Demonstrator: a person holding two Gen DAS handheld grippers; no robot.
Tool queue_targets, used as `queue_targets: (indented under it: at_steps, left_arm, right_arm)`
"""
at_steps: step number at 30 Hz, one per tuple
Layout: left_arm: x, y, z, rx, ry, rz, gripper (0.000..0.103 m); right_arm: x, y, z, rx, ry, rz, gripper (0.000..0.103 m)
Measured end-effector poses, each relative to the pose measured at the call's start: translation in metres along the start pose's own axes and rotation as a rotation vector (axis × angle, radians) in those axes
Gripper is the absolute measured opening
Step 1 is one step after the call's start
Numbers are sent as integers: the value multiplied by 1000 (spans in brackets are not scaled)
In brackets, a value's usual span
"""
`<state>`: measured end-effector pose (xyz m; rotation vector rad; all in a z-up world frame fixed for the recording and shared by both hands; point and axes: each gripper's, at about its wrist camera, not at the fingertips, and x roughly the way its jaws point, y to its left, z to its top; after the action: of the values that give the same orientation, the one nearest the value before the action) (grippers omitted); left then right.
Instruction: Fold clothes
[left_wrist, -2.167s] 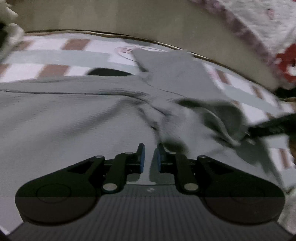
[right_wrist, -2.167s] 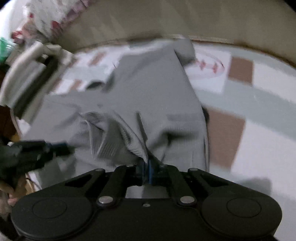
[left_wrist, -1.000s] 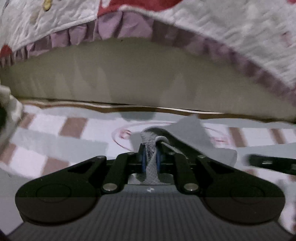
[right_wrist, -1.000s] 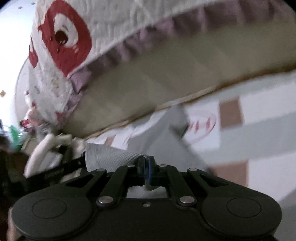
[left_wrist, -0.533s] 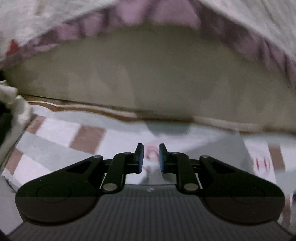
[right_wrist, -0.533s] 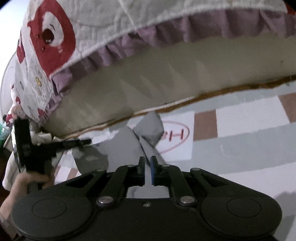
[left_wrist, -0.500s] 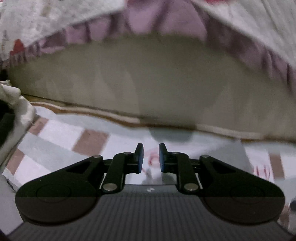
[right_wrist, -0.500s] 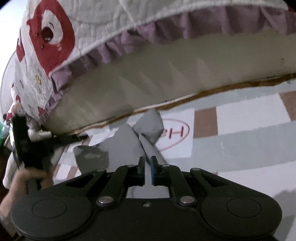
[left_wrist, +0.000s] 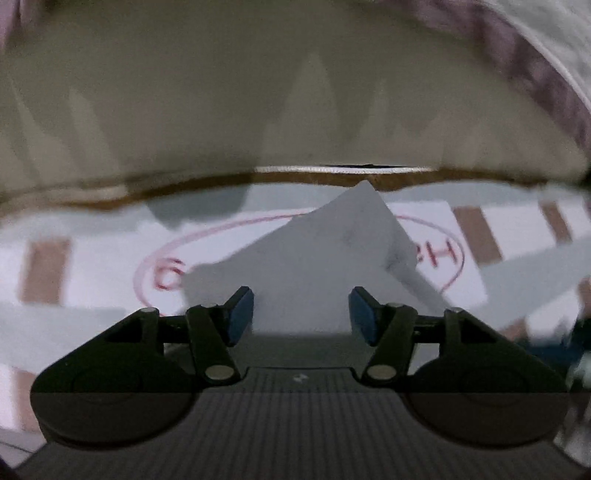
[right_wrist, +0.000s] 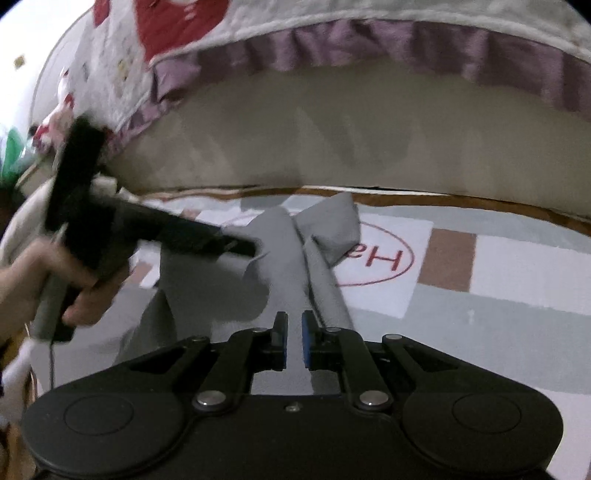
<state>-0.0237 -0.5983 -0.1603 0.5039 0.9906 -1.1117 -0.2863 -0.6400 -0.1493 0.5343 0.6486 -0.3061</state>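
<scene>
A grey garment (left_wrist: 314, 254) lies bunched lengthwise on the checked floor mat (left_wrist: 92, 236), its far corner reaching the mat's brown edge. My left gripper (left_wrist: 301, 314) is wide open just short of the cloth's near end, with nothing between its blue pads. In the right wrist view the garment (right_wrist: 288, 258) runs as a narrow strip toward me and passes under my right gripper (right_wrist: 294, 339). That gripper's fingers stand a narrow gap apart and grip nothing. The left gripper (right_wrist: 251, 248), held by a hand (right_wrist: 55, 284), reaches over the cloth's left side.
The beige side of a bed (right_wrist: 332, 140) rises right behind the mat, under a white quilt with a purple frill (right_wrist: 332, 40). A red oval logo (right_wrist: 384, 258) on the mat shows beside the garment. Pale cloth (right_wrist: 22, 221) is heaped at far left.
The left gripper's fingers have spread much wider than half a second ago and it has dropped toward the cloth. A second ago both grippers were shut on the garment; now it lies on the mat.
</scene>
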Motion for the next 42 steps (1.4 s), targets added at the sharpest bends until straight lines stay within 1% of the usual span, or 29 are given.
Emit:
queue_targets:
  at_steps: [2,4,5,7,13,16,17,18,19,20,21,22,24,26,28,30,31,33,34,35,36,39,42]
  left_arm:
    - [4,-2,-2,-13,-9,47,59]
    - [0,-3,-3,-8,-80,161,59]
    - [-2,-2,-3,0,-107,181,63]
    - [-4,5,-5,1,-117,128,66]
    - [7,-8,-16,100,-125,86,66]
    - [13,-14,-21,149,-128,67,65]
    - [16,-18,-22,168,-126,74,61]
    - [16,-21,-24,181,-143,79,34]
    - [14,-24,-22,190,-143,68,14]
    - [11,-27,-21,190,-142,71,5]
    - [5,-31,-20,185,-165,94,5]
    - [-6,-36,-20,189,-207,105,5]
    - [-25,-47,-20,221,-267,106,5]
    - [-37,-51,-15,225,-297,91,4]
    - [-38,-51,-3,236,-301,80,5]
    - [-25,-44,7,205,-264,66,8]
    - [-19,-41,12,190,-245,59,8]
    - [-6,-35,21,160,-208,45,6]
    - [-1,-34,22,158,-201,36,6]
    - [1,-39,23,177,-200,45,6]
    - [3,-43,23,196,-202,52,6]
    - [-6,-55,28,227,-276,42,6]
    - [-4,-62,41,257,-314,92,8]
  right_arm:
    - [2,5,-2,-39,6,-5,37]
    - [5,8,-4,-71,10,-19,43]
    - [7,9,-4,-85,17,-31,43]
    - [12,8,-6,-87,36,-57,43]
    - [30,6,-9,-49,104,-113,43]
    - [36,10,-8,-47,88,-114,44]
    - [37,14,-8,-79,90,-121,42]
    - [37,18,-8,-111,91,-128,39]
    - [37,21,-8,-140,97,-137,18]
    - [37,24,-8,-167,101,-145,4]
    - [34,25,-7,-169,93,-148,4]
    - [31,26,-6,-172,85,-150,3]
    - [24,28,-3,-177,68,-155,2]
    - [14,29,-1,-176,32,-147,2]
    - [6,24,4,-141,0,-136,2]
    - [3,14,7,-73,-21,-116,2]
    - [3,8,8,-32,-25,-104,2]
    - [5,-1,9,24,-23,-91,2]
    - [7,-4,8,41,-17,-91,2]
    - [9,-7,7,57,-10,-90,1]
    - [10,-10,6,74,-4,-89,1]
    - [15,-18,3,123,16,-88,1]
    - [20,-26,0,172,36,-85,1]
